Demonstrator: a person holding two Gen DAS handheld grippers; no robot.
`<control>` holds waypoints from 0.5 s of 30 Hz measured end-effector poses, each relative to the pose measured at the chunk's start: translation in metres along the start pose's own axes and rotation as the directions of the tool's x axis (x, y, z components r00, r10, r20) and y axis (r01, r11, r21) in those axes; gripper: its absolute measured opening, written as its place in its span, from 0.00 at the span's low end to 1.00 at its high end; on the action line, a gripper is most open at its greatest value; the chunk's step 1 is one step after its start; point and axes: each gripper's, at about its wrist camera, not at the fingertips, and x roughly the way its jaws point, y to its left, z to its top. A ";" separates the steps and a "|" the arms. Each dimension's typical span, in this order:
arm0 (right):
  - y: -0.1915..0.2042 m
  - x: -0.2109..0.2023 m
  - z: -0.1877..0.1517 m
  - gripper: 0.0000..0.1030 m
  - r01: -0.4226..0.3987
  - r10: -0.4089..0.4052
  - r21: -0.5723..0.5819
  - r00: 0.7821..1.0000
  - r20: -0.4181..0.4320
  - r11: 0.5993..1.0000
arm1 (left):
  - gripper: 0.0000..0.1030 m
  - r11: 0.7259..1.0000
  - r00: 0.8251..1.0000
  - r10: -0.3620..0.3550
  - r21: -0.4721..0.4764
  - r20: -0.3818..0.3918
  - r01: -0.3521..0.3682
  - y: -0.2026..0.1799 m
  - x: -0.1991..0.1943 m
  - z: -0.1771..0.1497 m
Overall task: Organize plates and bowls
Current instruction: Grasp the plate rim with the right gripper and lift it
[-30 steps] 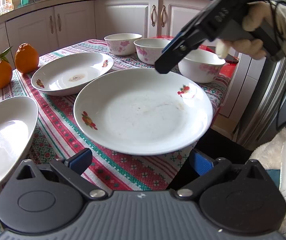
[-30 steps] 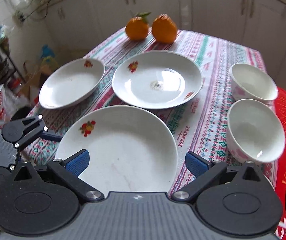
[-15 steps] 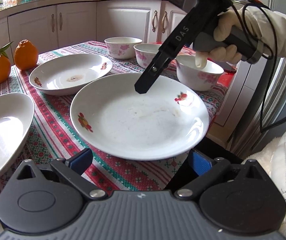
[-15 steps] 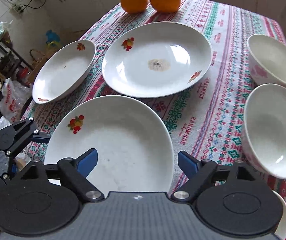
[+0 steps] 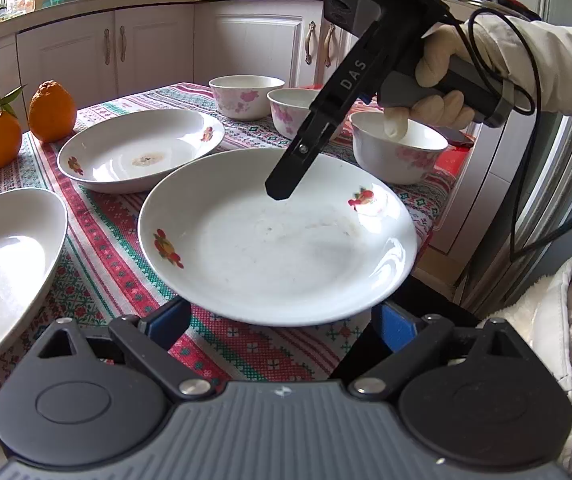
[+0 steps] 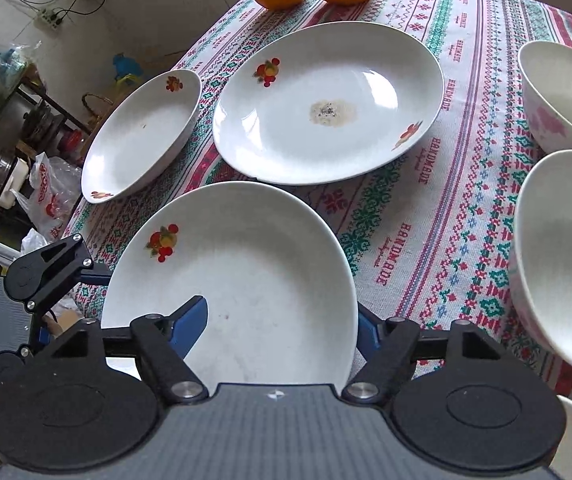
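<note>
Everything is placed against the nearest plate, a wide white dish with fruit prints that sits at the edge of the desk, on a red and green patterned cloth.

In the left wrist view, to its left lies a second plate, cut by the frame edge. Behind that, two oranges stand side by side, well apart from the nearest plate. Behind and left of the nearest plate, just beside its rim, a third plate holds a small brown stain. Further back and to the right stand three bowls with pink flowers, the closest bowl just behind the nearest plate's right rim.

The left tool is spread wide, its blue tips to either side of the nearest plate's front rim and slightly below it, holding nothing.

The right tool is likewise wide open and holds nothing; in its own view one blue tip lies over the plate's inside and the other beyond its rim.
</note>
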 end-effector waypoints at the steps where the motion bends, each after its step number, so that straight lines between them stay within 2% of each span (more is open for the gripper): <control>1: -0.001 -0.001 0.000 0.77 -0.005 0.005 0.004 1.000 -0.003 1.000 | 0.93 1.000 1.000 0.000 -0.001 0.000 0.000 0.000 0.000 0.000; 6: -0.006 -0.004 -0.001 0.77 -0.035 0.036 0.037 0.999 -0.018 0.999 | 0.93 1.000 1.000 0.003 0.013 0.001 -0.003 -0.001 0.002 0.000; 11: -0.020 -0.006 0.002 0.77 -0.094 0.097 0.142 0.995 -0.017 0.985 | 0.94 1.000 1.000 0.003 0.026 -0.001 -0.003 0.000 0.003 0.000; 15: -0.020 -0.007 0.004 0.78 -0.093 0.100 0.170 0.995 -0.031 0.981 | 0.94 0.999 1.000 0.003 0.043 -0.005 -0.003 0.001 0.005 0.000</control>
